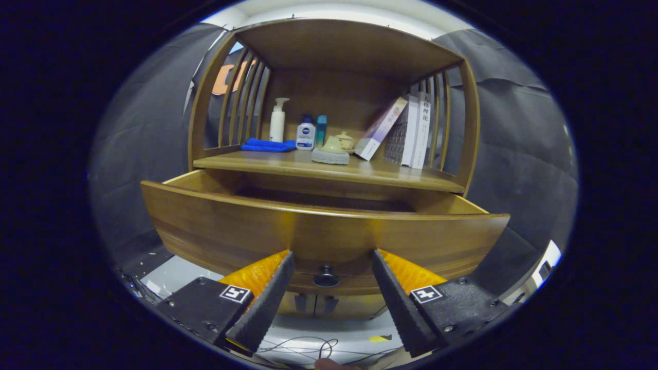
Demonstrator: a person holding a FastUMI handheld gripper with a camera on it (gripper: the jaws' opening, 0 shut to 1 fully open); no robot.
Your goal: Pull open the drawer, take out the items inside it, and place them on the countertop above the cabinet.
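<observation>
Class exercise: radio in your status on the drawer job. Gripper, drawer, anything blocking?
Gripper open, fingers either side of the knob, not pressing it. Drawer pulled out; contents hidden behind its front. Countertop already carries bottles, cloth, books.

Soft, even light falls from above and behind my lens, leaving the drawer (324, 231) front with a warm sheen and a faint orange glow where my spread fingers (267, 298) reflect in the wood beside the knob (326, 277). The recess under the countertop (329, 169) sits in deep shadow. The shelf's back corner is dim, though the bottles (305, 132) and books (411, 133) stay sharp. My fisheye bows the drawer's straight edge into a curve and bends the cabinet's sides; detail darkens and softens toward the rim. My gripper (331, 259) stands open, in focus.
</observation>
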